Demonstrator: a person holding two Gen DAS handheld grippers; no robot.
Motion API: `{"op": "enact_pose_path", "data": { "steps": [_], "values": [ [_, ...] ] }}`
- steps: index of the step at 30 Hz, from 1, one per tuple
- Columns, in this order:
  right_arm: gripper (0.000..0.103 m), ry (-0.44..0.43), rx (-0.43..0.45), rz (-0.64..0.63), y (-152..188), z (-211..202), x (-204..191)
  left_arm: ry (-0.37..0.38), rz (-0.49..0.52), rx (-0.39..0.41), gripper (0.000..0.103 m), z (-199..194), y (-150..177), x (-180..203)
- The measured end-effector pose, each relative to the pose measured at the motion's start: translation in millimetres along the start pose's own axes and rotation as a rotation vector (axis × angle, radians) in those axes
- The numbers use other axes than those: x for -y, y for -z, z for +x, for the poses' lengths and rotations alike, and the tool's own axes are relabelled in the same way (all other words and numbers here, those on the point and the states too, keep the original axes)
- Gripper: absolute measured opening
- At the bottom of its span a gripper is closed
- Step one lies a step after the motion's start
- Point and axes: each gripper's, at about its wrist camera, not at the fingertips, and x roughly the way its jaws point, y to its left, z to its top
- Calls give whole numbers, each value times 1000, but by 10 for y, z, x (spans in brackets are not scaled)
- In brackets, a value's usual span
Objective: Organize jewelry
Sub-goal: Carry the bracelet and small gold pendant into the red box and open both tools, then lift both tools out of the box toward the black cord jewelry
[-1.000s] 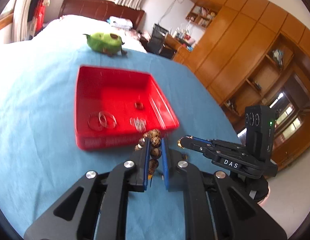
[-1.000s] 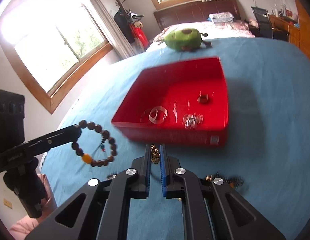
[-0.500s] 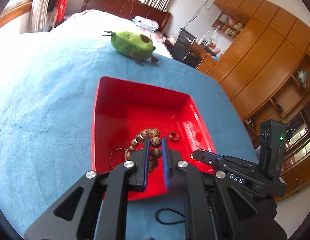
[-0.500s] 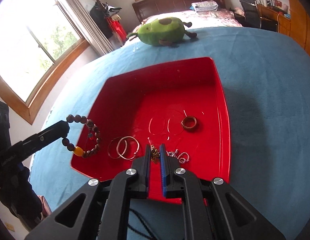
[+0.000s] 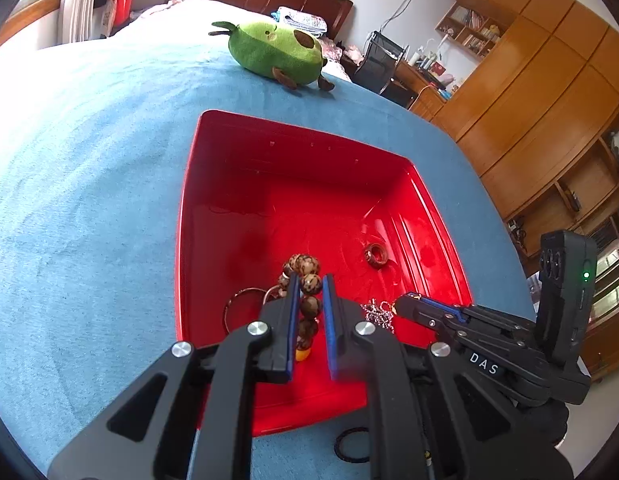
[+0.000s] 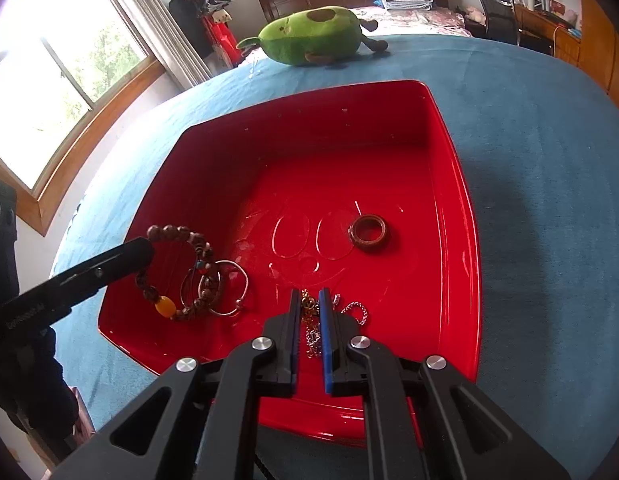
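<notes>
The bead bracelet point(image 5: 305, 304) hangs as a loop between the fingers of the left gripper point(image 5: 309, 284), which is closed on it; its long axis runs down from the tips toward the floor of the red tray point(image 6: 461, 208), and its lower part with the orange bead point(image 6: 165, 306) lies on the silver bangles point(image 6: 225, 288); the near beads are hidden behind the fingers in the left view. The right gripper point(image 6: 310, 300) is closed on a gold chain point(image 6: 308, 305), which hangs down over a small silver chain point(image 6: 355, 310) near the front wall; how far the gold chain reaches I cannot tell. A brown ring point(image 6: 368, 232) lies flat, well apart to the right. Behind the tray a green plush toy point(image 6: 313, 36) lies on the blue cloth point(image 6: 529, 140); a black loop point(image 5: 351, 446) before the tray is partly cut off.
</notes>
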Motion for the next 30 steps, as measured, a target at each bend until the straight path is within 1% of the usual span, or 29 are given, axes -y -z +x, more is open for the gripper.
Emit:
{"op": "enact_pose_path", "data": {
  "steps": [3, 4, 6, 7, 11, 13, 18, 19, 20, 21, 22, 24, 25, 26, 28, 29, 30],
  "values": [
    [14, -1, -6, 1, -25, 38, -11, 0, -7, -16, 11, 59, -6, -25],
    [18, -1, -4, 1, -29, 35, -10, 0, -7, -21, 12, 77, -16, -26],
    [18, 1, 3, 4, -42, 17, -5, 4, -15, -25, 21, 88, -17, -34],
    [18, -2, 7, 9, -47, -4, 3, 7, -20, -23, 30, 90, -21, -30],
    [18, -6, 39, 10, -38, -165, 10, 22, -9, 16, 33, -56, -15, 11],
    [18, -8, 58, 10, -41, -257, 8, 34, -8, 32, 33, -148, -13, 44],
    [18, -2, 91, 7, -29, -469, -33, 38, -6, 61, 33, -335, 0, 126],
    [19, 4, 93, 4, -25, -500, -51, 31, -1, 67, 37, -377, 7, 152],
    [21, 9, 95, 0, -19, -521, -70, 22, 2, 67, 45, -399, 15, 173],
    [23, 12, 96, -3, -17, -536, -91, 1, 2, 59, 49, -413, 26, 190],
    [24, 14, 97, -8, -12, -548, -110, -36, 4, 43, 53, -416, 43, 209],
    [26, 18, 94, -18, -1, -561, -126, -89, 5, 23, 55, -408, 67, 232],
    [29, 19, 93, -22, 6, -566, -137, -106, 1, 16, 58, -406, 77, 226],
    [33, 20, 92, -25, 14, -571, -142, -131, -2, 6, 60, -402, 91, 225],
    [38, 30, 92, -29, 21, -574, -148, -161, 0, 8, 62, -420, 113, 225],
    [40, 33, 93, -27, 31, -594, -142, -168, 0, 14, 65, -442, 128, 220],
    [41, 31, 94, -24, 37, -610, -135, -180, 1, 21, 70, -464, 138, 224]
  ]
}}
